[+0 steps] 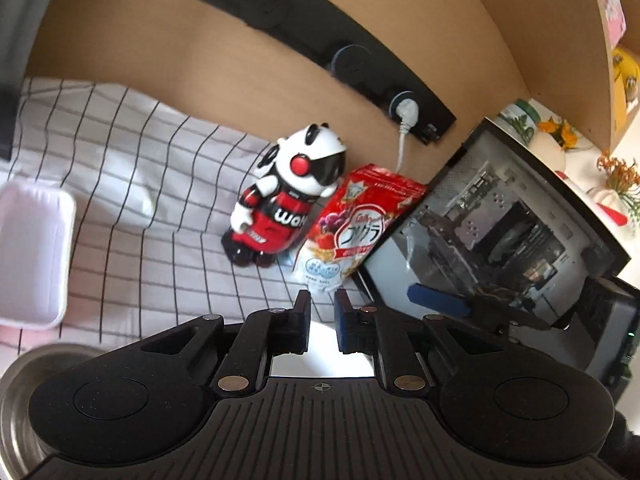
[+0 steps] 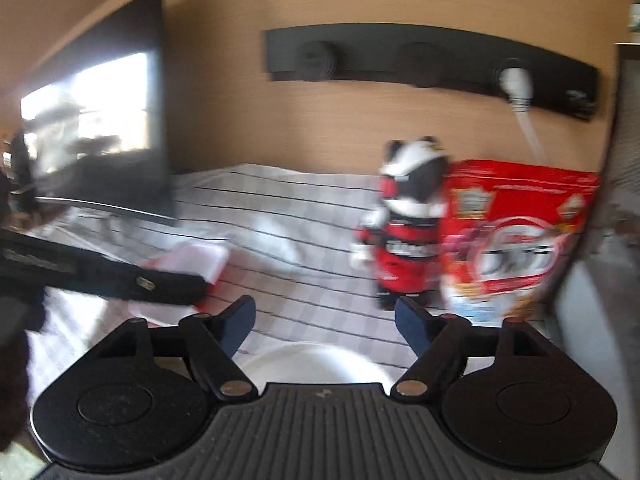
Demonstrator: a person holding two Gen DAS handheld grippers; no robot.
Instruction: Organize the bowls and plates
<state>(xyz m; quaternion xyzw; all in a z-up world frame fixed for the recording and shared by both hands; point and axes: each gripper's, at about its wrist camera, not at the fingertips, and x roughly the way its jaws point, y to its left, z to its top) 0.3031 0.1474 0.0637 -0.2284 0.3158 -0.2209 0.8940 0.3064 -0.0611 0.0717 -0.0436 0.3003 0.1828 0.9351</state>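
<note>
White bowl (image 2: 316, 364) sits under the right gripper (image 2: 325, 316), fingers wide apart; left gripper (image 1: 322, 320) fingers nearly together, near the bowl.

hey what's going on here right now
A person holds two tongs over a checked tablecloth, sorting dishes. The left tongs are nearly closed over something white, though a grip is unclear. The right tongs are open above a white dish. A metal bowl and white tray wait nearby.

Both wrist views looked low across the checked cloth (image 1: 132, 184) toward the wooden wall (image 2: 328, 120). Left view was tilted. Both shared the panda toy (image 1: 288, 196) and cereal bag (image 2: 516, 236).
</note>
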